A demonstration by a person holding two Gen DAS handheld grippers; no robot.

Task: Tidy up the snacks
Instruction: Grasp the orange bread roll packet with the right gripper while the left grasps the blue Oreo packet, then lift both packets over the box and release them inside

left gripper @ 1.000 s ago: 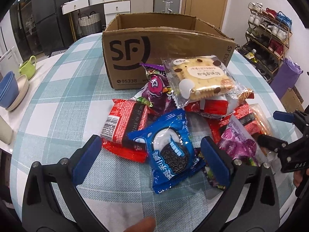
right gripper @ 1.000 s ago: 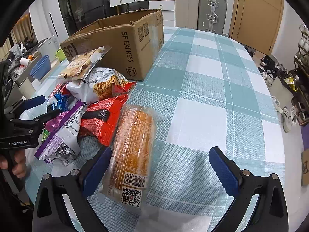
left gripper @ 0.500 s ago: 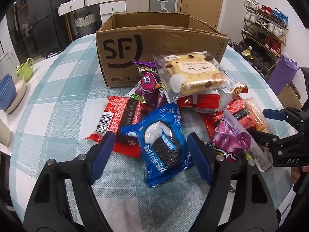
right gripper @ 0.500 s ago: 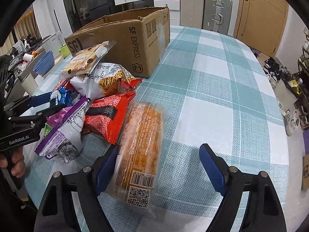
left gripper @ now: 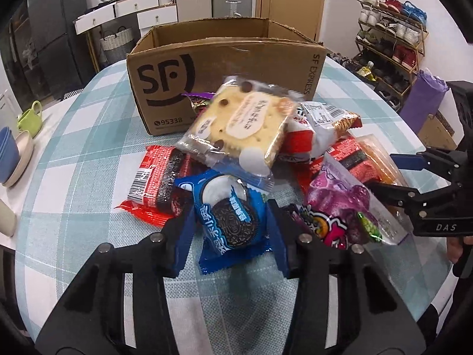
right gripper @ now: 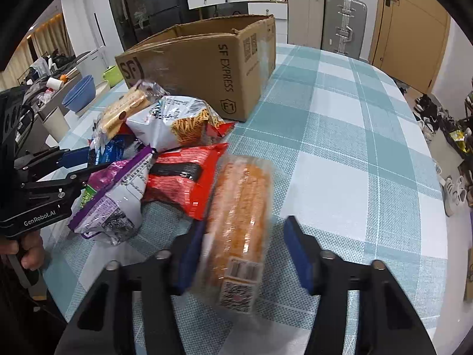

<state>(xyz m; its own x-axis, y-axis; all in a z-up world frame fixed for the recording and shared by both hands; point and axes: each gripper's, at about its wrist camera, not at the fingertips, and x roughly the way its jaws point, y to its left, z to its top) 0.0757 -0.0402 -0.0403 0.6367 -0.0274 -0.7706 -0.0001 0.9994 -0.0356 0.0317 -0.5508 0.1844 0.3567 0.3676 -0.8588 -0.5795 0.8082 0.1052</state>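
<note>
As jaws closed, left tool (left gripper: pixel 230 222) grips cookie pack (left gripper: pixel 229 222).

Glossy plastic snack wrappers (left gripper: pixel 236 124) — matt brown cardboard box (left gripper: pixel 224 68), woven checked tablecloth (right gripper: pixel 340 153).

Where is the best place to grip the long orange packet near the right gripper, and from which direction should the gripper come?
Grip the long orange packet across its narrow width at the barcode end nearest the camera, coming from above. It lies flat and lengthwise on the table, apart from the pile on that end. The right gripper has just been closing around that end.
</note>
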